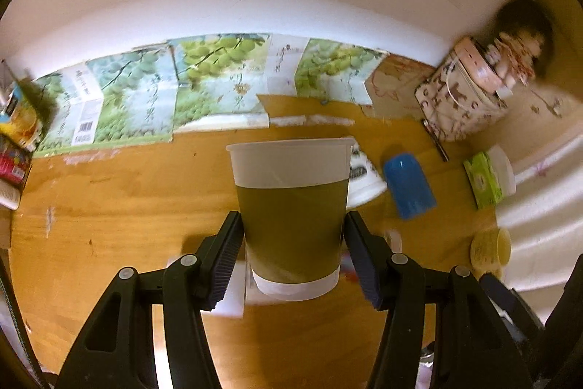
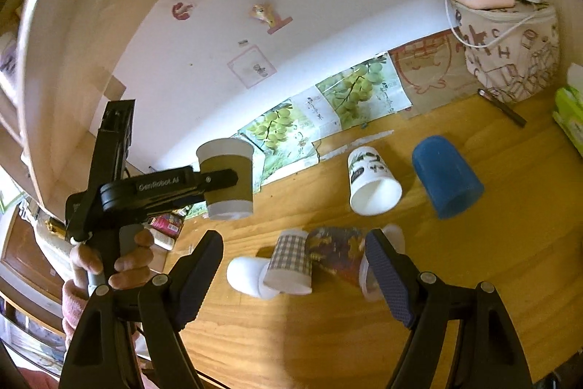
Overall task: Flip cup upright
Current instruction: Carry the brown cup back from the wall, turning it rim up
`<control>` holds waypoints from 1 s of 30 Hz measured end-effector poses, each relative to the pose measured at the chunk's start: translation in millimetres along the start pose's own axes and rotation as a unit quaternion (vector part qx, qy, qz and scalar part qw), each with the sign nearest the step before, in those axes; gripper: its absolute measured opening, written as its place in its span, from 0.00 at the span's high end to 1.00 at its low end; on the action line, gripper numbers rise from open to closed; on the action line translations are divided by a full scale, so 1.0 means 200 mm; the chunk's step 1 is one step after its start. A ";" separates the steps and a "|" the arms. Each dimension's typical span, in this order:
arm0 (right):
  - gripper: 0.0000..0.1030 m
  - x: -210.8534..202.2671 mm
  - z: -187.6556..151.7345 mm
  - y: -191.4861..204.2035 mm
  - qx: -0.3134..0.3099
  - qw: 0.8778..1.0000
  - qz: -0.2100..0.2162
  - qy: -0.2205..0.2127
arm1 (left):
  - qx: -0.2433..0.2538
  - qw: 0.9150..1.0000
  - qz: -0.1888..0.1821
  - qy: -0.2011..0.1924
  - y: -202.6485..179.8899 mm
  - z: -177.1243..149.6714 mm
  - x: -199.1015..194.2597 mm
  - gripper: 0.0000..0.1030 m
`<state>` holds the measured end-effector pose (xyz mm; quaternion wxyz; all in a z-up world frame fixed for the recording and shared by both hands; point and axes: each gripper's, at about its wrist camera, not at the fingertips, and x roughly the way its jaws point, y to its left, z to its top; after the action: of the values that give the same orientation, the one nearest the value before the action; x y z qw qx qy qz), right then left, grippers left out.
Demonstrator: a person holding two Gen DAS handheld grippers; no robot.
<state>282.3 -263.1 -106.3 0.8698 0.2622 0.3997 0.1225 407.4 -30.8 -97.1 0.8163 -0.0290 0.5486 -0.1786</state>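
My left gripper (image 1: 293, 243) clamps green-sleeved paper cup (image 1: 291, 206), upright, rim at 12 o'clock, held above wooden table (image 1: 127, 199). My right gripper (image 2: 293, 265) wide, holding nothing.

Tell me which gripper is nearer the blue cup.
Right. The right gripper hovers open over the table near the blue cup; the left gripper holds the green cup farther away.

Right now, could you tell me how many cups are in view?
6, perhaps more hidden: the green cup in the left tongs; the printed white cup and blue cup behind; the white cup, checked cup and leaf-patterned cup lying nearest.
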 end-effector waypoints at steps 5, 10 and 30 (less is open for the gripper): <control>0.21 -0.11 -0.14 0.04 -0.003 1.000 -0.013 -0.011 | 0.008 1.000 0.003 -0.001 0.00 -0.19 -0.09 0.41; 0.21 -0.20 -0.28 0.07 -0.003 1.000 -0.023 -0.016 | 0.018 1.000 0.004 -0.005 0.00 -0.39 -0.19 0.41; 0.21 -0.36 -0.60 0.14 -0.013 0.999 -0.048 0.012 | 0.057 0.997 -0.015 0.048 -0.11 -0.83 -0.14 0.41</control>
<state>144.4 -225.9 -111.0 0.8730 0.2300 0.4207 0.0889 240.9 -17.2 -132.7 0.7865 0.0180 0.5754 -0.2235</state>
